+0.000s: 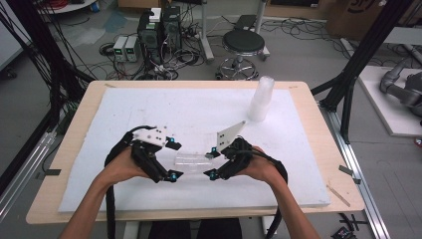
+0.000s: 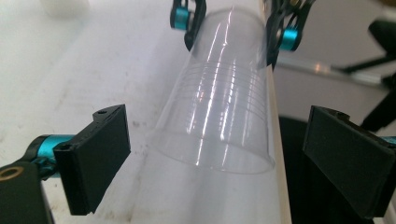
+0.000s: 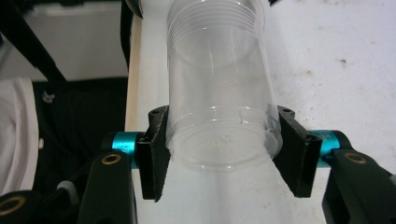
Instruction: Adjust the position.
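**Item: clear plastic cup, held level between two hand-held grippers**

Location. The clear cup [image 1: 191, 163] lies on its side just above the white foam board [image 1: 149, 107] near the person's edge of the table [image 1: 323, 164], between the two grippers. A stack of similar cups [image 1: 261, 98] stands upright well apart, toward the far right of the board.

Right gripper [image 1: 213, 162]. Jaws pinching the cup's base end; in the right gripper view the pads [image 3: 156, 151] press on both sides of the closed bottom of the cup [image 3: 219, 107], whose open, ribbed mouth points away from the camera.

Left gripper [image 1: 172, 159]. Jaws spread, holding nothing. In the left gripper view the pads [image 2: 98, 156] stand clear on either side of the cup's open rim [image 2: 219, 126], with a visible gap each side (no contact).

Step in hand. Judged a hand-over or separation: the right gripper alone carries the cup, the left stands released at the mouth end.

Next move calls for. Probably the left drawing off level without brushing the thin rim, while the right keeps a light grip (the wall looks easily crushed).

Pose. Both forearms enter from the near edge, hands turned inward, grippers pointing at each other roughly level.
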`<state>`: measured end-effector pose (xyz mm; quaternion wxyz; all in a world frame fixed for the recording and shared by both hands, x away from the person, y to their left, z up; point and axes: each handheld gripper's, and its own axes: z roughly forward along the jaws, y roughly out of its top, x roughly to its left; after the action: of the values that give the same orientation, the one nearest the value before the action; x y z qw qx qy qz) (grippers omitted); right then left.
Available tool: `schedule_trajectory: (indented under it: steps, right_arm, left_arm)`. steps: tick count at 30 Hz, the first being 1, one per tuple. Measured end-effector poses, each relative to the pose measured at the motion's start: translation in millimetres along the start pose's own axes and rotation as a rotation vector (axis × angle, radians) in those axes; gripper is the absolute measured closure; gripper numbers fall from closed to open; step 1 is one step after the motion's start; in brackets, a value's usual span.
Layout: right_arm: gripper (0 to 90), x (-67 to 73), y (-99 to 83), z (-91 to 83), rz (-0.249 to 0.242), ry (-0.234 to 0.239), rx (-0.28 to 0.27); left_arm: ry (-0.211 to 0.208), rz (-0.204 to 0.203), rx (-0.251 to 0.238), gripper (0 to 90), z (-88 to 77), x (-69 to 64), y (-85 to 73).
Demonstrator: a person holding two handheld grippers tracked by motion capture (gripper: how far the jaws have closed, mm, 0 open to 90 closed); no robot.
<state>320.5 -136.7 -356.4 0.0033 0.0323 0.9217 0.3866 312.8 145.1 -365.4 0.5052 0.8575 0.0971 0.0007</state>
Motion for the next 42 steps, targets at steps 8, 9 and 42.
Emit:
schedule_trajectory:
  steps: [8,9,42]
  right_arm:
    - [42.8,0.2,-18.3,-6.3,0.012,-0.007,-0.166]
    - [42.8,0.6,-21.6,-6.8,0.014,-0.005,-0.201]
    - [42.8,-1.1,-44.3,2.7,0.039,0.045,-0.447]
  left_arm:
    - [0.048,-0.032,-0.196,7.4,-10.2,-3.1,-24.1]
    - [0.049,-0.033,-0.202,7.4,-9.9,-3.4,-26.0]
    - [0.012,-0.057,-0.374,7.4,13.9,-7.6,-40.3]
